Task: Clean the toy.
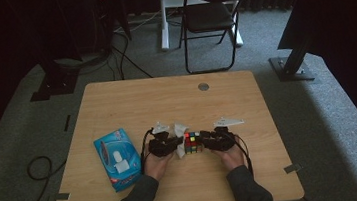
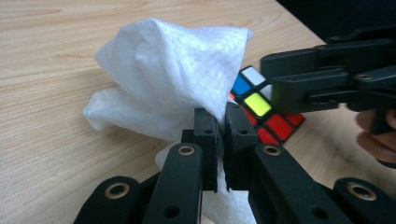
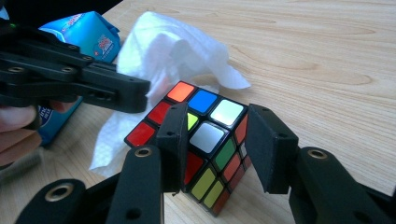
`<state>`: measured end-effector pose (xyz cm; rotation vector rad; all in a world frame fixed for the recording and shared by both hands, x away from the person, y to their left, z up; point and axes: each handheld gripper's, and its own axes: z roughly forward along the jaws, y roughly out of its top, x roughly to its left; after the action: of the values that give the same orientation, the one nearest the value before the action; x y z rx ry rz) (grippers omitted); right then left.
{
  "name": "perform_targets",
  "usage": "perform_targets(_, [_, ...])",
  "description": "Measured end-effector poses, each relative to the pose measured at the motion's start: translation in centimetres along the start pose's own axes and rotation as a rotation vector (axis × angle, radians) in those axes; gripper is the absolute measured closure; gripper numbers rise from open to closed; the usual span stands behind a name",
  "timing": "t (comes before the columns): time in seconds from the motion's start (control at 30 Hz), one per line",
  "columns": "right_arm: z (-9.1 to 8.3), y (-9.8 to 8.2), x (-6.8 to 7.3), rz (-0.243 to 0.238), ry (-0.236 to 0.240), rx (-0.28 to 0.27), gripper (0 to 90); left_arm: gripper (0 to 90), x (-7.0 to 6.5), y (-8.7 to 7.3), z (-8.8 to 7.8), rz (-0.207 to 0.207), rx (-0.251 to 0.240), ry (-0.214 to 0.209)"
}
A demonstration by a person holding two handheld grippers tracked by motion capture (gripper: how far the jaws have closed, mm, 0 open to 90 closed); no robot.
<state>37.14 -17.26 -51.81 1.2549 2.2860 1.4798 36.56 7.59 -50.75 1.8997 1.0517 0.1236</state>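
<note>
High view: fixed above person's side, looks forward and down; whole table (image 1: 116, 102) mid-frame, far off, floor and chair (image 1: 210, 14) in upper part.

Left gripper view: rides on left gripper (image 2: 222, 128), close and low over tabletop, looks along jaws from bottom of frame; right gripper (image 2: 327, 79) at right edge.

Right gripper view: same low, close setting on right gripper (image 3: 219, 140); left gripper at left edge.

Shared by all three: cube (image 1: 193, 142) (image 2: 264, 109) (image 3: 205, 135), white tissue (image 1: 178, 130) (image 2: 173, 74) (image 3: 173, 51).
</note>
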Motion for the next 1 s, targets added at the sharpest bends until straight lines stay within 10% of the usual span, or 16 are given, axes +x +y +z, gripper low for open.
perform_targets(0.6, [0.0, -0.1, -0.1, 0.004, 0.003, -0.006, 59.7, 85.7, 0.8, -2.2, 2.8, 0.012, 0.124, 0.033])
perform_targets(1.0, [0.0, -0.1, 0.0, 0.005, 0.000, -0.008, 59.7, 85.4, 0.3, -2.3, 2.2, 0.027, 0.091, 0.053])
